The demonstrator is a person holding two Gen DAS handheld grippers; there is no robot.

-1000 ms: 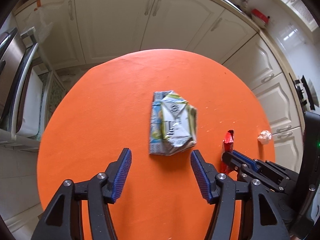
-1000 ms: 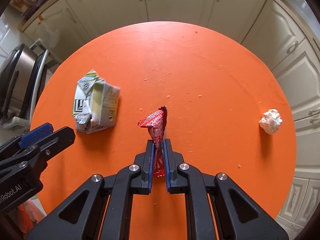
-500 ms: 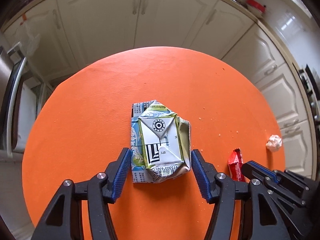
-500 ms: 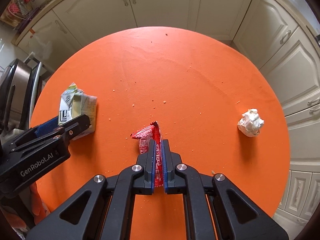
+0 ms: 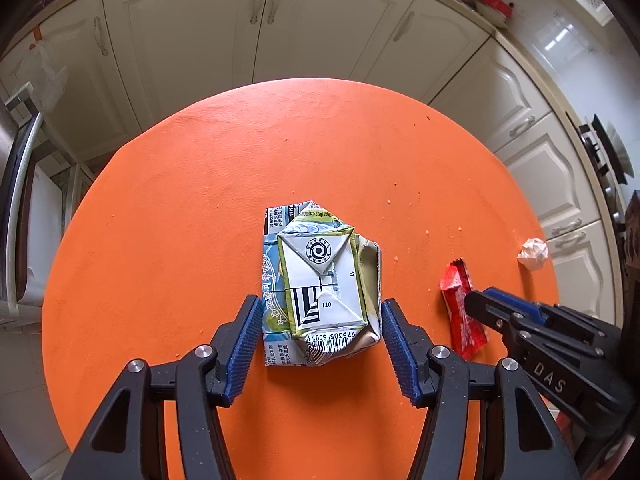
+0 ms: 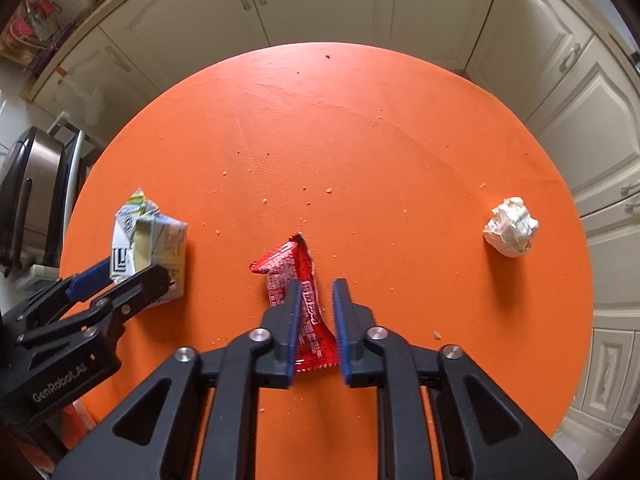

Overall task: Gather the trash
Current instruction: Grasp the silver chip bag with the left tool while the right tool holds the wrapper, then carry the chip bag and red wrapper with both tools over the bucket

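A crushed drink carton point(image 5: 320, 288) lies on the round orange table point(image 5: 200, 184). My left gripper point(image 5: 320, 320) is open, its blue pads on either side of the carton's near end, a small gap showing on each side. A red snack wrapper point(image 6: 306, 308) lies flat on the table between the parted fingers of my right gripper point(image 6: 316, 300), which is open. The wrapper point(image 5: 460, 308) and the right gripper point(image 5: 504, 312) also show at the right of the left wrist view. The carton point(image 6: 150, 248) and the left gripper point(image 6: 120, 280) show at the left of the right wrist view.
A crumpled white paper ball point(image 6: 510, 230) lies near the table's right edge, also in the left wrist view point(image 5: 532, 254). Small crumbs are scattered on the table. Cream cabinets point(image 5: 260, 28) stand behind it. A steel appliance point(image 6: 28, 200) stands at the left.
My right gripper has opened and the red wrapper now lies flat between its fingers. My left gripper has moved forward so the carton sits between its pads.
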